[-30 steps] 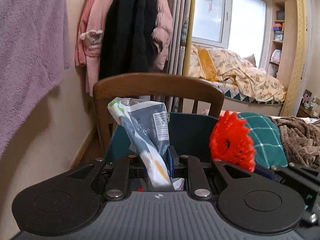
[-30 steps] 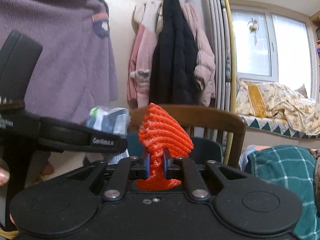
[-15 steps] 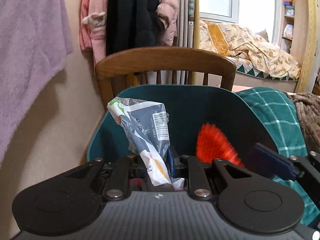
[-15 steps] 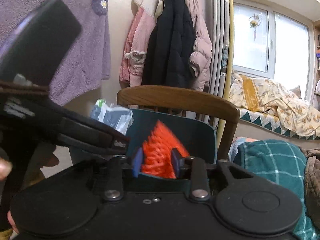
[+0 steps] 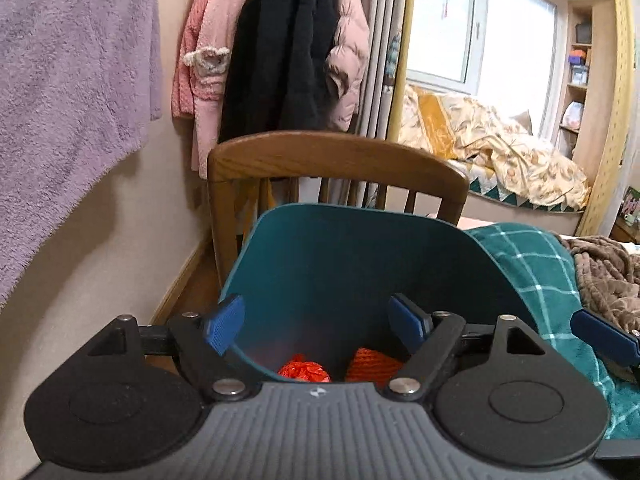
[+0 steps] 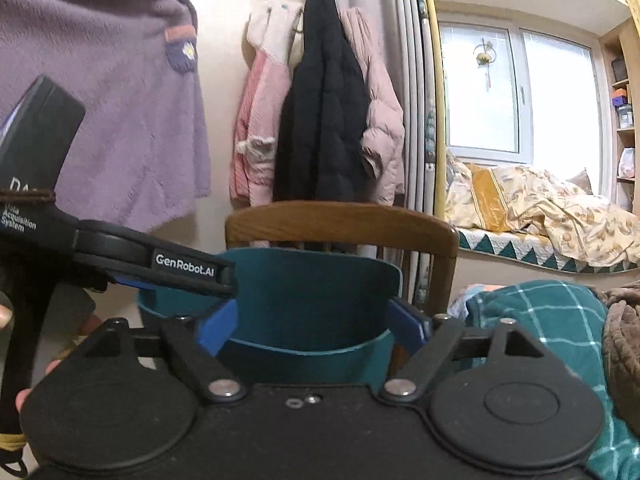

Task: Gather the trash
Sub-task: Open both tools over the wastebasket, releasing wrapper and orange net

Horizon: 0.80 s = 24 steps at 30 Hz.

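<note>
Below, orange trash [image 5: 305,372] lies in the bin [image 5: 344,256], under both opening, empty tools [image 5: 320,322].

I use the wooden chair [image 5: 336,160] as my reference. Behind its backrest, a cream wall [image 5: 104,240] carries hung coats [image 5: 280,48]: pink, black, pale pink. Left of the chair, nearer me, hangs a purple fleece garment [image 5: 68,72]. Right of the chair, past a curtain [image 6: 412,100], a bright window [image 6: 516,96] lights a bench with floral bedding [image 6: 540,208]. Nearest, right of the chair, lies a teal plaid blanket [image 5: 536,264].
</note>
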### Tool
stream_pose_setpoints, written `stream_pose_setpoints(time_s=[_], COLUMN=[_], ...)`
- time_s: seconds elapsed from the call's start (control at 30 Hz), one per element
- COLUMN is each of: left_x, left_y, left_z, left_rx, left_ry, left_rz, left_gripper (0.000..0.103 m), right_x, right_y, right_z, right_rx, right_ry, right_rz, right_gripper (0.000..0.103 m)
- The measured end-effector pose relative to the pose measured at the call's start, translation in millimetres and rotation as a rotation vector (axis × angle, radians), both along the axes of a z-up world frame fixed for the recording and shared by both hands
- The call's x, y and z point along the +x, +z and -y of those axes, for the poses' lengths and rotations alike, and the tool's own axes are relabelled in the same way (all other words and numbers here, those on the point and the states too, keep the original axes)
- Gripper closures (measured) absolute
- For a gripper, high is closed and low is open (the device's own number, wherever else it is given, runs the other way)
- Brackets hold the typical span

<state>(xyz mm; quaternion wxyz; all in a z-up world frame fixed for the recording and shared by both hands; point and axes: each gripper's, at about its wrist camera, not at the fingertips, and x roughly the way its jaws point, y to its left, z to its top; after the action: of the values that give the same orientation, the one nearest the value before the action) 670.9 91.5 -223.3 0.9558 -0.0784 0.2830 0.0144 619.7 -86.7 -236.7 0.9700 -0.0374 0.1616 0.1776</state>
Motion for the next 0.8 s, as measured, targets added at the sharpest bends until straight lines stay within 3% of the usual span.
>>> stream_pose_setpoints(time_s=[0.2,0.47,0.6,0.8], left_x=[-31,-85,-109,-134], left_y=[9,4,-9,-49], left_z=[-8,-14,-19,-29], left_rx=[-0.014,0.034,0.064,0.075], left_ry=[-0.036,-0.094,-0.123,-0.142], left_rz=[0.064,0.144,0.160,0.117], left_gripper=[0.022,0.022,0.022,0.021], right_x=[-27,-64,-78,-100], right_y=[9,6,-4,-33], right_z=[4,4,8,21], right_rx=[0.030,0.053,0.079,0.120], right_ry=[0.046,0.104,0.122,0.123], right_rz=[0.040,0.058,0.040,0.012], right_gripper=[0.013,0.007,0.006,0.001])
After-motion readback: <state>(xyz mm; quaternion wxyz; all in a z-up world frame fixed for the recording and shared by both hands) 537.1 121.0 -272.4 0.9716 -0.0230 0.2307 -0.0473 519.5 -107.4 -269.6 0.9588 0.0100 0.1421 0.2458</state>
